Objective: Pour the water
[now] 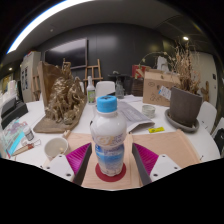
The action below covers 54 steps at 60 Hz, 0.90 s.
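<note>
Standing upright on a square tan mat (150, 150) on the white tabletop (205, 140), between the tongs (110, 158): one clear plastic water bottle with blue cap and label (108, 140). Spreading wide, gaps showing at both magenta pads (145, 157). Probably feeling moderately heavy, thin-walled, yielding, slippery; gripping mid-body at the label seeming safest. Counting one small white bowl (56, 148) nearby.

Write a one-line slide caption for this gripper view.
Tongs open, water bottle standing upright between the pink pads on a cluttered table, not yet gripped.
</note>
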{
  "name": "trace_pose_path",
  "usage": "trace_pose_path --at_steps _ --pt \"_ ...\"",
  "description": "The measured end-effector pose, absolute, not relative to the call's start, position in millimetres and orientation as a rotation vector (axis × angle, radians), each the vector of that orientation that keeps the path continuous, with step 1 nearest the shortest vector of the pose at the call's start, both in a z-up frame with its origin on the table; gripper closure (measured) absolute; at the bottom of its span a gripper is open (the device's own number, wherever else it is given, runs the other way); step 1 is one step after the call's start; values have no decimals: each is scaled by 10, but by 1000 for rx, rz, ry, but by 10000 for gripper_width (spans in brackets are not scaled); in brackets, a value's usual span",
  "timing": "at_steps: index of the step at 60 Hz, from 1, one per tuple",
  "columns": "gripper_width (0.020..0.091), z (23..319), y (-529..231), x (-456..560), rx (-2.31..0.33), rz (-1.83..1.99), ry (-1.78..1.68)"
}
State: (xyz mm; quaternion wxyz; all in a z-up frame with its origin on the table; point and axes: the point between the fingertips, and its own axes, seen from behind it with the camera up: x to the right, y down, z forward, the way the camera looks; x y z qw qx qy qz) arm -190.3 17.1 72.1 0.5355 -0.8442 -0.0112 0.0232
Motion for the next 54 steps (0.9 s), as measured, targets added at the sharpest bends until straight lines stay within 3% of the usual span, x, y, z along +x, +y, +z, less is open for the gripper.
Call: trace_pose_path --at_steps 3,21,29,54 --pt "241 843 69 -1875 -2021 42 -11" --pt "249 1976 -1341 -2186 -2072 -86 11" --pt "246 2312 -2007 -2481 -2076 -120 10" --pt "249 2556 -2801 -2808 -2073 -171 2"
